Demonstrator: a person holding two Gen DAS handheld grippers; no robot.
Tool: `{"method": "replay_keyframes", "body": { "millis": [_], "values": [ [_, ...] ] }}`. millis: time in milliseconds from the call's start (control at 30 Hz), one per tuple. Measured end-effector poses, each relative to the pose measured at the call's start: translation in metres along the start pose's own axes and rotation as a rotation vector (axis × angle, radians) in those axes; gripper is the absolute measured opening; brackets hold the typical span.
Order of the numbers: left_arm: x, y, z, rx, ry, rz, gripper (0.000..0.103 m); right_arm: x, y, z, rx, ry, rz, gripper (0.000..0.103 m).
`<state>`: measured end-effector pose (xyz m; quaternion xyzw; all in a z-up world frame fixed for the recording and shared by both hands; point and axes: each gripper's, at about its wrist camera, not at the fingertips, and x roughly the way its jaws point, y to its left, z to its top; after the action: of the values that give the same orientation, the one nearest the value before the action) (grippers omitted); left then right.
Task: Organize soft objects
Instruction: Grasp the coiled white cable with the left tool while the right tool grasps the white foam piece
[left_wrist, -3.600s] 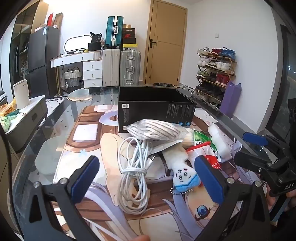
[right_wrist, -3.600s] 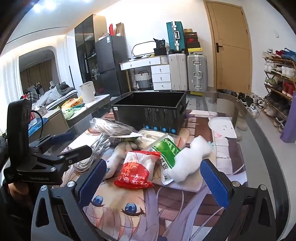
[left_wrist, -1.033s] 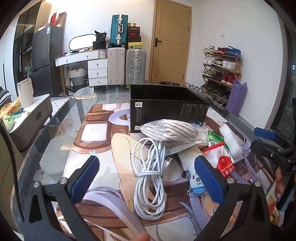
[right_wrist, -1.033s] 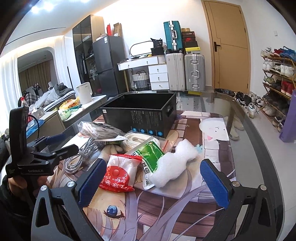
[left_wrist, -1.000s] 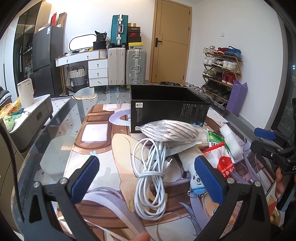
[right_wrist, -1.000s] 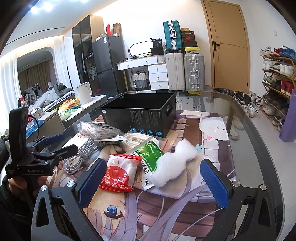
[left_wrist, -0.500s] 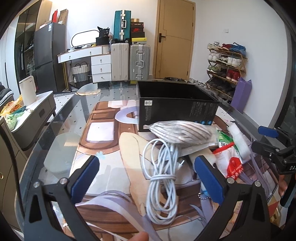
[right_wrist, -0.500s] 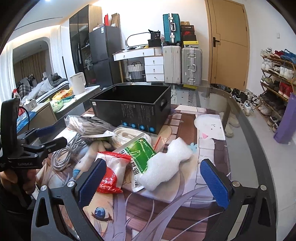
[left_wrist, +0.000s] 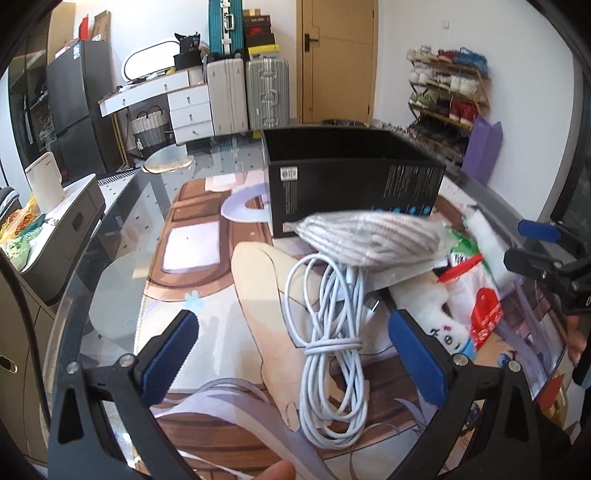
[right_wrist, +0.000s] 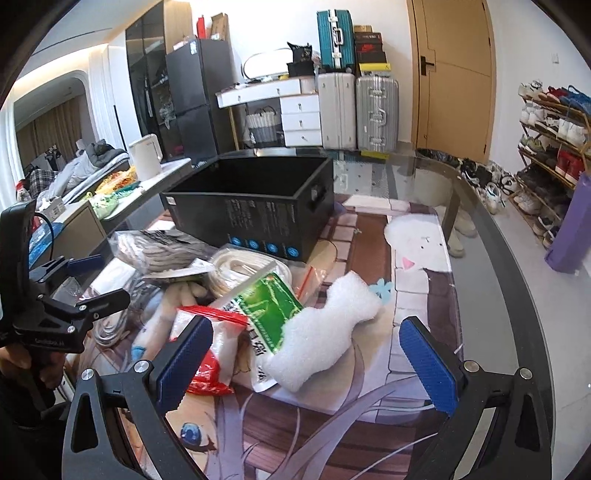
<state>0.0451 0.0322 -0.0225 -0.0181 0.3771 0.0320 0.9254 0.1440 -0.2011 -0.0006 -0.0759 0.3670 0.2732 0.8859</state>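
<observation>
A pile of soft things lies in front of an open black box (left_wrist: 351, 184) (right_wrist: 255, 206). A coiled white cable (left_wrist: 332, 354) lies nearest my left gripper (left_wrist: 295, 354), which is open and empty just above it. Behind the cable is a bag of grey-white cord (left_wrist: 373, 236) (right_wrist: 162, 251), and a white plush toy (left_wrist: 439, 317). My right gripper (right_wrist: 306, 362) is open and empty over a white foam piece (right_wrist: 325, 332), a green packet (right_wrist: 273, 306) and a red-and-white packet (right_wrist: 210, 354) (left_wrist: 484, 314). A bag of cream rope (right_wrist: 240, 273) lies by the box.
The table (right_wrist: 491, 266) is glass over a printed anime mat, with its curved edge on the right. A low grey cabinet (left_wrist: 55, 229) with a white kettle (right_wrist: 146, 153) stands at the left. Suitcases, drawers, a door and a shoe rack (right_wrist: 554, 140) are behind.
Both grippers have moved forward and lower toward the pile; the cable and the foam piece now sit closer between the fingers. Nothing on the table has moved.
</observation>
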Motion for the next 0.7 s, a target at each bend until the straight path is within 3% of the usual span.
{"method": "replay_keyframes", "body": {
  "millis": [300,400,467,600,700],
  "values": [
    [0.011,0.005,0.000,-0.031,0.066,-0.027,0.100,0.026,-0.018,0.004,0.076,0.074,-0.030,0.103],
    [0.014,0.005,0.000,-0.029,0.094,-0.059,0.088,0.031,-0.025,0.006,0.122,0.090,-0.005,0.101],
    [0.017,0.004,-0.001,-0.023,0.109,-0.066,0.085,0.035,-0.028,0.006,0.147,0.100,0.008,0.089],
    [0.014,-0.004,-0.003,0.030,0.102,-0.086,0.075,0.038,-0.028,0.003,0.162,0.103,0.030,0.084],
    [0.012,-0.009,-0.004,0.050,0.093,-0.074,0.059,0.038,-0.027,0.001,0.161,0.107,0.053,0.074]
  ]
}}
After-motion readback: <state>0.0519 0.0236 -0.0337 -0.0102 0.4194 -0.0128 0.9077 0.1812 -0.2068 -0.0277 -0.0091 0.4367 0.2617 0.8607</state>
